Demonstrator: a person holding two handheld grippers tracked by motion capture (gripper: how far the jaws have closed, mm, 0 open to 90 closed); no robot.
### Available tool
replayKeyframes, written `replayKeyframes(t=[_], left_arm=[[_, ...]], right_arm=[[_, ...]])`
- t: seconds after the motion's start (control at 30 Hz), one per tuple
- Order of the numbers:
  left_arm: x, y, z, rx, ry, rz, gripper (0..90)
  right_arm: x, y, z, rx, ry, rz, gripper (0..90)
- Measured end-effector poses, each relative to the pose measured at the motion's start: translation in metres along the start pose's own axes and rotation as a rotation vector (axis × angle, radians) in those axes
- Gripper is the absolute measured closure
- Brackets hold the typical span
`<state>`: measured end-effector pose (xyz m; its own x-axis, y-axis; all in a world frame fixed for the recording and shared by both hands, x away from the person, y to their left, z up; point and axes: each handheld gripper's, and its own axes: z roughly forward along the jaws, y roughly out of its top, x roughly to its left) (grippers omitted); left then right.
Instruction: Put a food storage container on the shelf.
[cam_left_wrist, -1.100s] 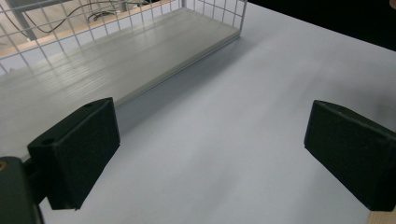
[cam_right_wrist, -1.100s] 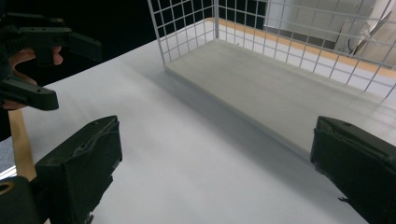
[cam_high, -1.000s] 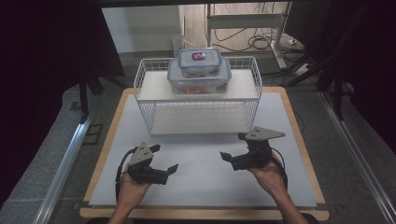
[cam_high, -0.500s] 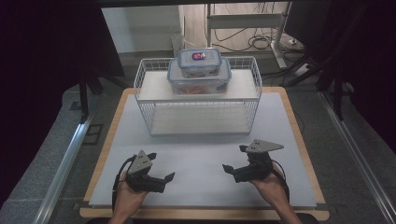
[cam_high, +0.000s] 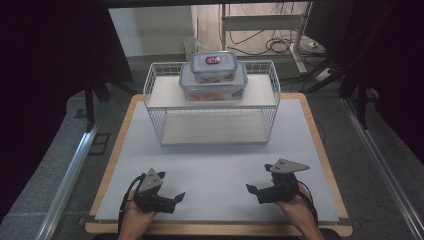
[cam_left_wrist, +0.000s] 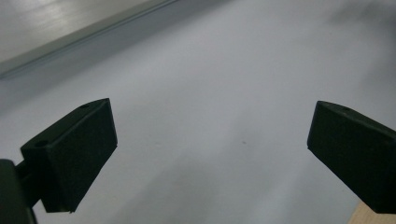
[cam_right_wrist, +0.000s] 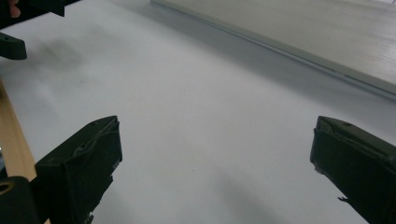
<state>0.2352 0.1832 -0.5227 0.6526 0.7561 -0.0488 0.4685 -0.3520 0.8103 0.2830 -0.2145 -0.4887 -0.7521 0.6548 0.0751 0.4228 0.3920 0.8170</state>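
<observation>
Two clear lidded food containers sit stacked on the top shelf of the white wire rack (cam_high: 270, 107), the small container (cam_high: 213, 66) resting on the lid of the large container (cam_high: 213, 86), and both lie well beyond the claws, straight ahead across the open white surface (cam_high: 220, 160). The long axis of each container runs side to side, parallel to the rack's front edge, so a claw coming from the near side would meet a long wall first. The stack stands about midway along the rack, and neither hand looks clearly nearer; the left claw (cam_high: 176, 198) sits off the rack's left front corner, the right claw (cam_high: 253, 191) off its right front corner, both close to the surface's near edge and well apart from the rack. Each is held low over the mat with its tips turned inward toward the other claw rather than toward the rack. In the left gripper view the left claw (cam_left_wrist: 210, 154) is spread wide with nothing but bare mat between its jaws; in the right gripper view the right claw (cam_right_wrist: 215, 163) is likewise spread and empty, with the other claw's tip at the upper left corner.
</observation>
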Motion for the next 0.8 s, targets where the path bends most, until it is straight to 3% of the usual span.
replayKeyframes(t=[0.2, 0.5, 0.8], left_arm=[[0.002, -0.004, 0.006, 0.026, 0.003, -0.021, 0.4], [0.002, -0.007, 0.014, 0.103, 0.026, -0.012, 0.0], [0.002, -0.007, 0.016, 0.115, 0.034, -0.008, 0.0]], right_arm=[[-0.001, -0.010, 0.001, 0.030, -0.018, -0.005, 1.9], [-0.003, -0.022, 0.008, 0.091, -0.029, -0.006, 2.0], [-0.005, -0.025, 0.013, 0.130, -0.032, -0.007, 2.0]])
